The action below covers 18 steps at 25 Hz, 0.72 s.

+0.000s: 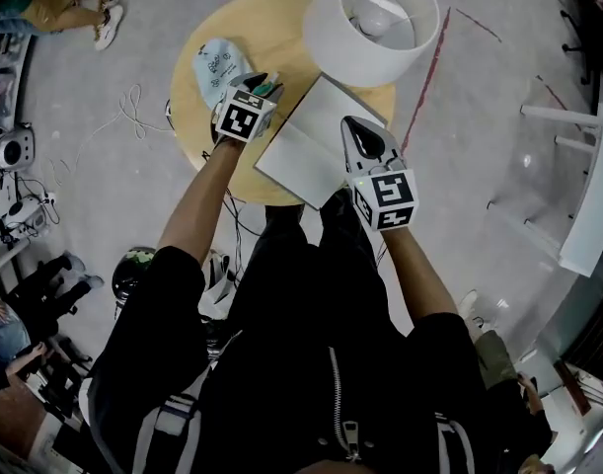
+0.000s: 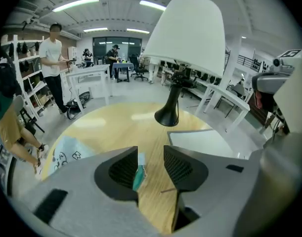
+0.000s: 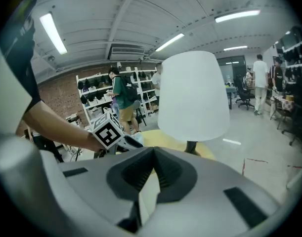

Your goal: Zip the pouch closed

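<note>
Pouch (image 1: 220, 67) lies on table (image 1: 271, 28), ungripped
Left gripper (image 1: 266, 85), jaws spread round a teal tab (image 2: 137, 177), seems poised for the zip; right gripper (image 1: 358, 131) hangs clenched and empty.

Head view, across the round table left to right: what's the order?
pouch → left gripper → white board → right gripper. Lamp shade left out: it spans the board and the right gripper.
</note>
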### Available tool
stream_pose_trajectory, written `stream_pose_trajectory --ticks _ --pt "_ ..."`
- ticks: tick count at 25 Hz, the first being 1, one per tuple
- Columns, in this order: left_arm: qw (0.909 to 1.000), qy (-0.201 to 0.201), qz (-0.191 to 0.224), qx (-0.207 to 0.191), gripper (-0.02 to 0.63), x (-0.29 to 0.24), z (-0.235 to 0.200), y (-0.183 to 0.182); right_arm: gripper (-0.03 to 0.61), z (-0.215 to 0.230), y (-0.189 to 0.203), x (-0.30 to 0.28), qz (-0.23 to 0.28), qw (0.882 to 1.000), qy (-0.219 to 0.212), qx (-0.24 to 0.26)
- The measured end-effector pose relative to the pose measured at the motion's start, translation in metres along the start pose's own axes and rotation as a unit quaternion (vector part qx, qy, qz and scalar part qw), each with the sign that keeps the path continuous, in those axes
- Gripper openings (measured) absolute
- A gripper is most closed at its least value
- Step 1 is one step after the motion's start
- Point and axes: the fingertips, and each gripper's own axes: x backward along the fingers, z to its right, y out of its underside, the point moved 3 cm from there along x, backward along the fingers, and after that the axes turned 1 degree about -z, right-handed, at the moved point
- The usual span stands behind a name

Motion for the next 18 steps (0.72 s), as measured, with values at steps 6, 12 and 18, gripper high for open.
stream_pose_trajectory --ticks 6,12,18 --pt "0.9985 0.013 -0.053 0.006 0.167 -0.039 -0.009 0.010 0.005 0.013 0.013 0.002 -0.011 1.000 0.015 -0.017" --pt "0.9959 0.011 -0.085 0.031 0.166 -0.058 -0.022 0.016 0.005 0.019 0.019 0.002 -0.018 0.999 0.022 -0.029" --pt "0.9927 0.024 -0.107 0.049 0.108 -0.067 -0.028 0.027 0.005 0.019 0.024 0.001 -0.025 0.999 0.026 -0.038"
